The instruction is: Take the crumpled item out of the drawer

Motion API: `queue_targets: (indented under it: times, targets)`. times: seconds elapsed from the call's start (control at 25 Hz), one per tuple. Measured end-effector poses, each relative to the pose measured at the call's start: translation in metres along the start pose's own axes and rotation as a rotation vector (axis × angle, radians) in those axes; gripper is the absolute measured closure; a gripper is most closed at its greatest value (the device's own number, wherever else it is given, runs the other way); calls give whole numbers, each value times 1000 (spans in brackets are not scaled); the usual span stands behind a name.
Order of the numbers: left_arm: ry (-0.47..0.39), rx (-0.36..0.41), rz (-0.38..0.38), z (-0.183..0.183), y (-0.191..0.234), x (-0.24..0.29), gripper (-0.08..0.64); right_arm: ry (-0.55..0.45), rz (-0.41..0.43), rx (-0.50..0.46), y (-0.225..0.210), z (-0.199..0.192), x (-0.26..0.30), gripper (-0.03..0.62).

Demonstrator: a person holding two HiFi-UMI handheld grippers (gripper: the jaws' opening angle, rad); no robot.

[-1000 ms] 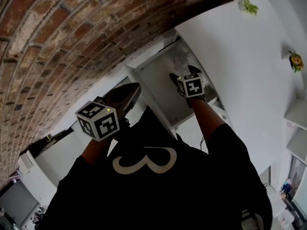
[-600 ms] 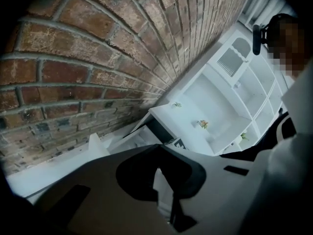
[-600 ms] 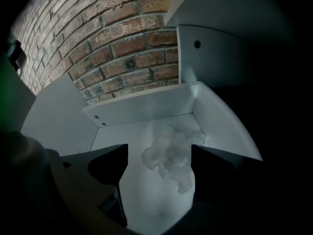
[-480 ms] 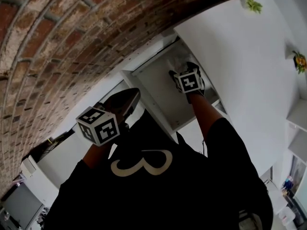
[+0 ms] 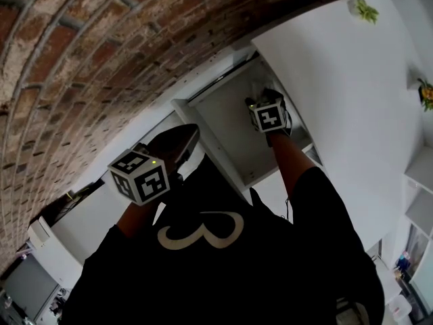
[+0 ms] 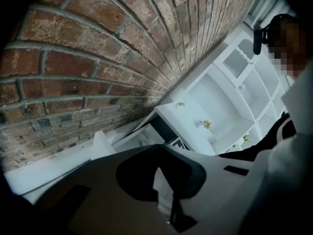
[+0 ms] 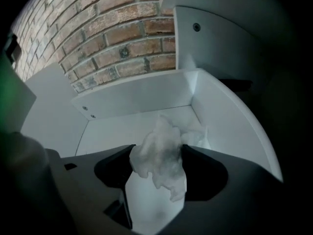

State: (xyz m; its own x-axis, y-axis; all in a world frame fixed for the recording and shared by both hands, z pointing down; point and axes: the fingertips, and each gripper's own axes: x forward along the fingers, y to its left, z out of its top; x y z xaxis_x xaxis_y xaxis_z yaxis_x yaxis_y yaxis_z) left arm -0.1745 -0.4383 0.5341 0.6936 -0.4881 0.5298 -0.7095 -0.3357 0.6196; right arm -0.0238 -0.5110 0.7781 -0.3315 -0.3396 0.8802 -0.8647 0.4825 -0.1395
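Observation:
An open white drawer (image 5: 226, 131) sits below the brick wall. Inside it, near the back right corner, lies a crumpled white wad (image 7: 159, 155); the head view shows only a pale bit of this wad (image 5: 259, 89) past the marker cube. My right gripper (image 7: 157, 153) reaches into the drawer (image 7: 132, 104). Its jaws are closing, and the wad fills the gap and touches both. My left gripper (image 5: 191, 133) hangs outside the drawer's left side. Its jaws (image 6: 164, 180) stand nearly together with nothing between them.
A brick wall (image 5: 101, 53) runs behind the drawer. A white cabinet top (image 5: 338, 80) lies to the right, with a small plant (image 5: 365, 9) and a flower pot (image 5: 426, 93) on it. White shelving (image 6: 244, 82) stands further off.
My right gripper has pushed a little deeper toward the drawer's back corner. The left gripper has barely moved.

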Motion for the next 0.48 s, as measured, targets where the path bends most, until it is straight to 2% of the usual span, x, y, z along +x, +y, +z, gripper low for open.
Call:
queue_targets:
  times: [0.2, 0.48]
  targets:
    - [6, 2, -1, -1, -1, 1, 557, 1, -54, -39, -11, -1, -1, 361]
    - [5, -5, 1, -4, -2, 0, 557, 23, -49, -42, -12, -3, -4, 408]
